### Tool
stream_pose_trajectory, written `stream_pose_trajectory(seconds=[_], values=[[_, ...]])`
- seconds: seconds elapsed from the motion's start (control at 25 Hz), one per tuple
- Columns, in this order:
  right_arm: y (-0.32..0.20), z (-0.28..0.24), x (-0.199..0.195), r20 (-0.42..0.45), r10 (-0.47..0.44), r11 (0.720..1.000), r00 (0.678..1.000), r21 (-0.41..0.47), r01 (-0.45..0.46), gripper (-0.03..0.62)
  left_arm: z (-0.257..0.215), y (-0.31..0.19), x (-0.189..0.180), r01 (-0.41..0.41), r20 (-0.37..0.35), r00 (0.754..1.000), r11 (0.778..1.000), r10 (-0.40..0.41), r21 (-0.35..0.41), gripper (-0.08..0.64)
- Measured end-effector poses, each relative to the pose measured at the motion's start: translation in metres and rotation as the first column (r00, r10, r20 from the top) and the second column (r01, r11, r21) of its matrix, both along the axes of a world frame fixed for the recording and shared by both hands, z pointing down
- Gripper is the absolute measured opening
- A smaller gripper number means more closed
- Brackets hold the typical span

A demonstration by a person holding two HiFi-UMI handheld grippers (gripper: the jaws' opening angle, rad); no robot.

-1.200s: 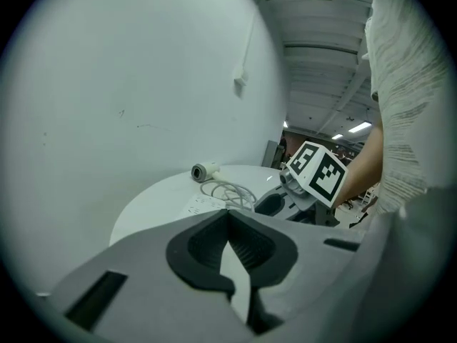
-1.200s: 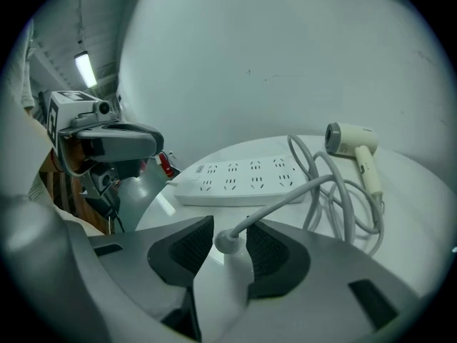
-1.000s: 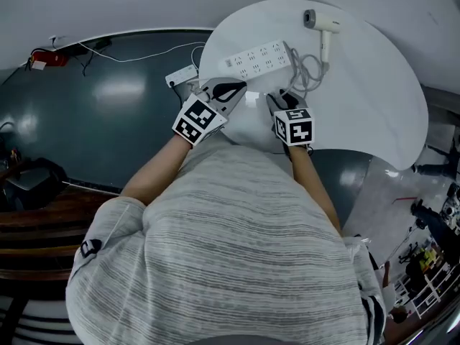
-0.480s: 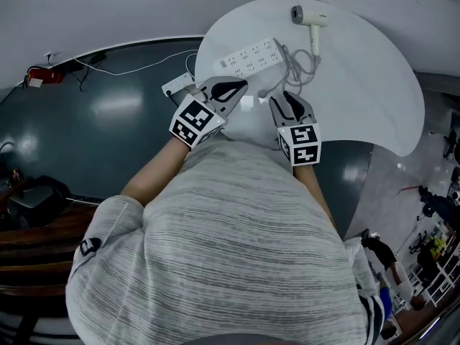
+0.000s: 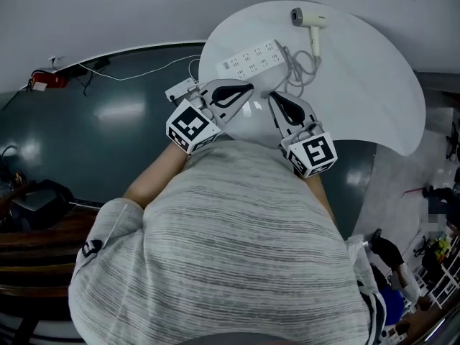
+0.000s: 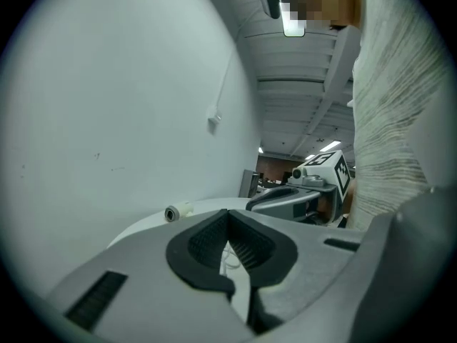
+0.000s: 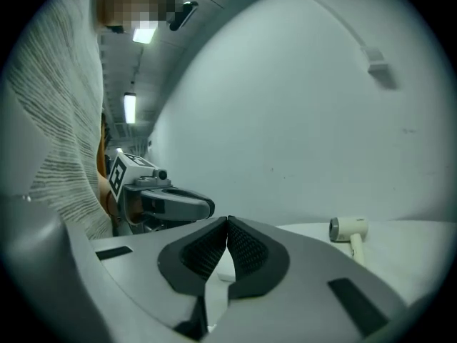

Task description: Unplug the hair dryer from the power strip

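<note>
A white power strip [image 5: 248, 56] lies at the back of the round white table [image 5: 374, 92]. The white hair dryer [image 5: 309, 19] lies beyond it to the right, with its cord coiled [image 5: 298, 67] between them. From here I cannot tell whether its plug sits in the strip. My left gripper [image 5: 246, 88] hovers shut and empty above the table's near edge, just short of the strip. My right gripper [image 5: 275, 98] hangs beside it, its jaws closing to shut with nothing between them. The dryer [image 6: 176, 211] shows past the left gripper [image 6: 228, 221], and the dryer [image 7: 348, 229] also lies beyond the right gripper [image 7: 228, 224].
A white plug block [image 5: 181, 89] with a thin white cable [image 5: 136, 74] lies on the dark floor left of the table. A red object [image 5: 42, 80] sits at the far left by the wall. Dark furniture [image 5: 29, 192] stands at the lower left.
Both grippers have lifted off the table's near edge and tipped up toward level. The right gripper's jaws, wide before, have come together. Strip and dryer have not moved.
</note>
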State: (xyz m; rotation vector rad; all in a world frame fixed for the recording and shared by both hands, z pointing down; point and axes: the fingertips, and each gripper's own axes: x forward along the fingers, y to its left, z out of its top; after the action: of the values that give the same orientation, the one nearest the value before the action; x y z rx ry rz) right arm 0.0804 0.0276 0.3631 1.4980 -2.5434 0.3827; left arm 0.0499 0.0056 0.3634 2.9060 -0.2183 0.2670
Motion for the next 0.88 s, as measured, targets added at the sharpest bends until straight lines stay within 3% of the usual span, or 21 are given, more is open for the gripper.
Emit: stream_pose_trajectory(seconds=[0.2,0.88], values=[[-0.001,-0.003,-0.008,-0.017,-0.012,1.000,1.000,0.014,0.013,0.025,-0.007,0.006,-0.006,-0.019,-0.022,1.000,1.000,0.019,0.018,0.006],[0.000,-0.001,-0.019,0.004,-0.026,0.999,1.000,-0.040,0.026,0.025,0.000,0.008,-0.009,-0.044,-0.043,0.998,0.999,0.043,-0.024,0.006]])
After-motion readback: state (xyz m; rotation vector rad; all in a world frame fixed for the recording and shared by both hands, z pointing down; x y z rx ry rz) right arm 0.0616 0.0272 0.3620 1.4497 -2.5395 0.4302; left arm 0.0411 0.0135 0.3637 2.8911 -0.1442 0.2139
